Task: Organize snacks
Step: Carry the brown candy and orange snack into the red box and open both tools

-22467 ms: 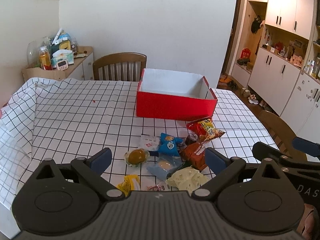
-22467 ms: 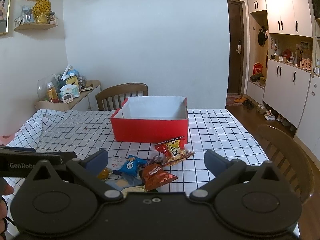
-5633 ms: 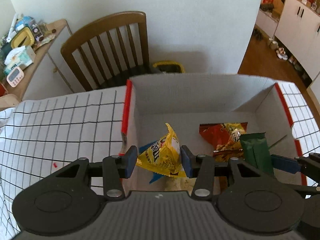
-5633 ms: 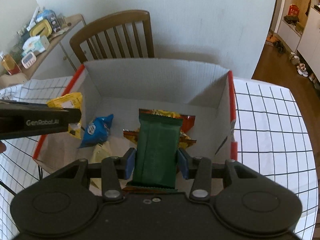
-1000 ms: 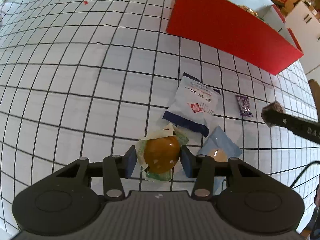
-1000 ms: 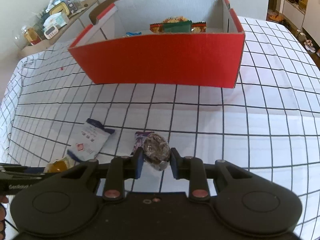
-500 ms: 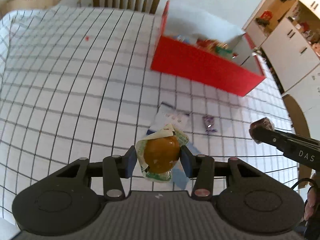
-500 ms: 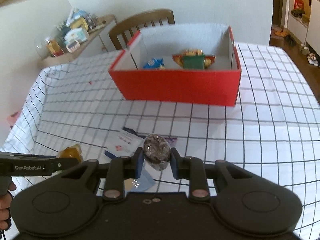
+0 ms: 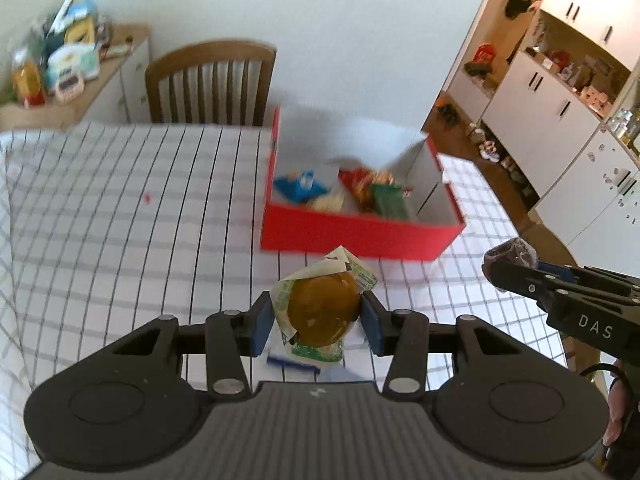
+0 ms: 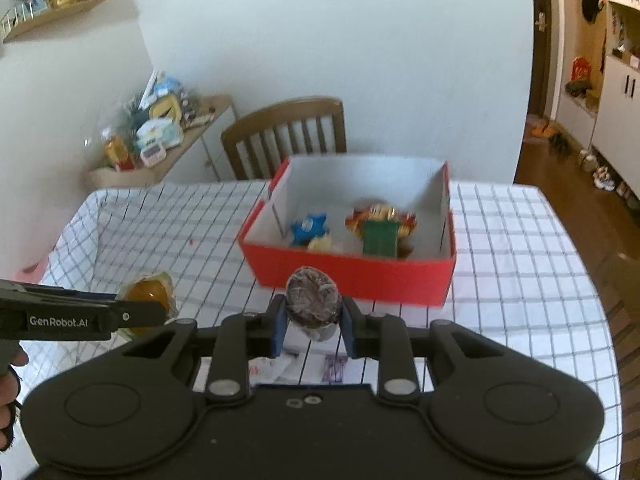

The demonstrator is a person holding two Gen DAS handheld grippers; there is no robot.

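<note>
Nearest, in the left gripper (image 9: 319, 319): a round amber snack (image 9: 323, 310) in clear crinkly wrap, pinched across its widest part between the two blue pads, lifted off the checked tablecloth (image 9: 120, 220). Probably light and a little soft, so best held gently at the middle and not by the loose wrap edges, which look slippery and likely to slide out. Likewise closed, the right gripper (image 10: 313, 325), clamped on a dark round sweet (image 10: 313, 300) in shiny film, also clear of the cloth; small, probably firm, easy to lose if the pads loosen, so better squeezed across the body as now. Just below and behind the held pieces, a white packet (image 10: 276, 369) and a small purple wrapper (image 10: 335, 368) lying flat on the cloth, both thin and limp, probably easiest taken by an edge. Farther off, the red box (image 10: 352, 276) standing open, holding a blue packet (image 10: 308, 227), a pale piece (image 10: 320, 243), a green bar (image 10: 380, 237) and an orange bag (image 10: 376, 213). Beyond, a wooden chair (image 10: 285, 133) against the wall.
</note>
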